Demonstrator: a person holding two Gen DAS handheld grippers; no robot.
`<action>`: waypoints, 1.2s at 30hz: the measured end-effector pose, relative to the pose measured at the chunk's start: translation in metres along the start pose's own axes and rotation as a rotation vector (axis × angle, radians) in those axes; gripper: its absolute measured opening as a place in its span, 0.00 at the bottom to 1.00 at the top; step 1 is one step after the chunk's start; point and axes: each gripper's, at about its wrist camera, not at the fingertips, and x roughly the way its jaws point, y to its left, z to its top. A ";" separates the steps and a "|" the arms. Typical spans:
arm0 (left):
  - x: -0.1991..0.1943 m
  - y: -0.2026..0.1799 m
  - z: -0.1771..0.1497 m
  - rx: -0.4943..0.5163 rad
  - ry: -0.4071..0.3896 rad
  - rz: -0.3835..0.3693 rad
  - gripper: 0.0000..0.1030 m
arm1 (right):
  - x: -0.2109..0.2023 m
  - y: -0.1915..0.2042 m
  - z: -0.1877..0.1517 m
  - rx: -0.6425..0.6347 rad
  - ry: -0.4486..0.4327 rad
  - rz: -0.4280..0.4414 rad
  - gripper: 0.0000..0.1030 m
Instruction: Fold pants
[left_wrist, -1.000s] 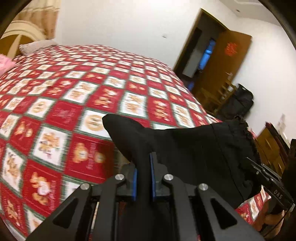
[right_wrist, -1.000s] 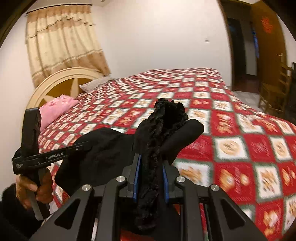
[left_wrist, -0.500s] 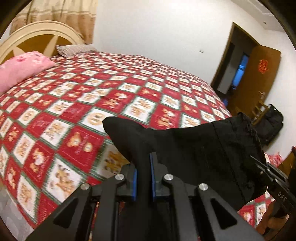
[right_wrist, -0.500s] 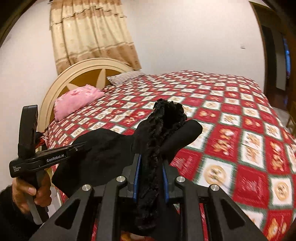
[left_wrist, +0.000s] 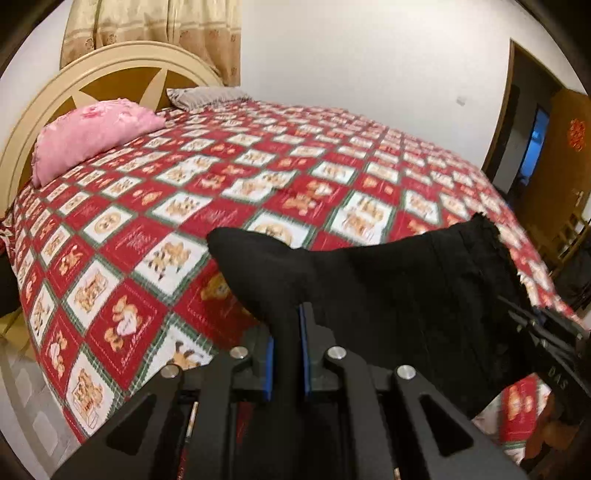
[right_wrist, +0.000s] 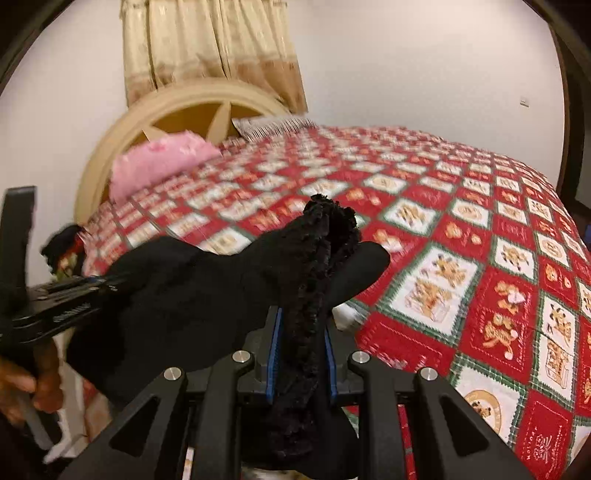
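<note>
Black pants (left_wrist: 388, 280) hang stretched in the air between my two grippers, above the near edge of the bed. My left gripper (left_wrist: 286, 354) is shut on a smooth black corner of them, which sticks up past the blue pads. My right gripper (right_wrist: 301, 354) is shut on the lace-trimmed end (right_wrist: 325, 229) of the pants (right_wrist: 192, 295), bunched between its pads. In the left wrist view the right gripper (left_wrist: 546, 343) shows at the right edge. In the right wrist view the left gripper (right_wrist: 70, 295) and the hand (right_wrist: 26, 384) holding it show at the left.
The bed (left_wrist: 258, 192) carries a red, white and green checked cover with bear pictures. A pink pillow (left_wrist: 92, 136) and a striped pillow (left_wrist: 207, 96) lie by the cream headboard (left_wrist: 110, 66). A brown door (left_wrist: 557, 155) and wooden furniture stand at right.
Both views have swung leftward towards the head of the bed: headboard, curtain and pink pillow now fill the upper left. The pants stay stretched between both shut grippers.
</note>
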 end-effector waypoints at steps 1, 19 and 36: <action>0.003 0.000 -0.002 0.010 0.003 0.022 0.11 | 0.003 -0.004 -0.002 0.004 0.013 -0.009 0.20; 0.013 0.040 -0.041 -0.030 0.126 0.159 0.64 | 0.040 -0.019 -0.024 -0.014 0.122 -0.107 0.32; -0.021 -0.003 -0.037 0.063 0.056 0.131 0.64 | -0.041 0.024 -0.034 0.038 0.032 -0.126 0.47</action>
